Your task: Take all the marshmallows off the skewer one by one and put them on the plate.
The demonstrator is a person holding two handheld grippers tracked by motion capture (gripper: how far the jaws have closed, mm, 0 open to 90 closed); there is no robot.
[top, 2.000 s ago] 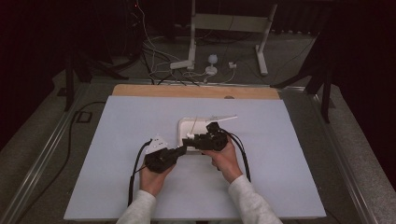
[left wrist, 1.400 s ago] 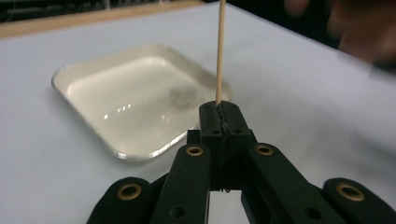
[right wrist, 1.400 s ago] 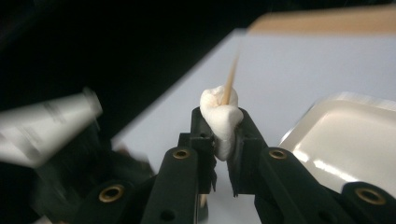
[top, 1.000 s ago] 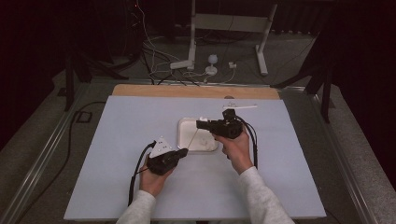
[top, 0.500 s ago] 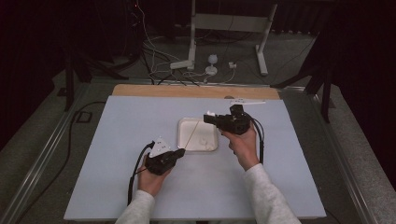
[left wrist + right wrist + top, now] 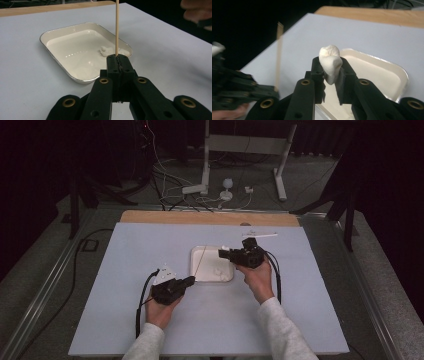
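Note:
My left gripper [image 6: 191, 280] rests near the table's middle, shut on a thin wooden skewer [image 6: 116, 27] that stands upright from its tips [image 6: 117, 58]. Just beyond it lies a shallow white tray [image 6: 205, 270] with a small white lump [image 6: 218, 268] inside. My right gripper [image 6: 221, 253] hovers over the tray's right side, pointing left. It is shut on a soft white marshmallow-like piece [image 6: 330, 63], though its jaws have just eased apart slightly. The right gripper view shows the skewer [image 6: 278, 57] and the left gripper [image 6: 242, 87] at the left.
A wooden board edge [image 6: 210, 217] runs along the table's far side. A thin white strip [image 6: 260, 235] lies behind the right gripper. Cables and a metal stand [image 6: 207, 165] sit on the floor beyond. The light table surface [image 6: 125, 250] spreads out to both sides.
My right gripper has swung away from the left gripper, up and to the right over the tray, carrying the white piece. The left gripper and skewer have stayed put.

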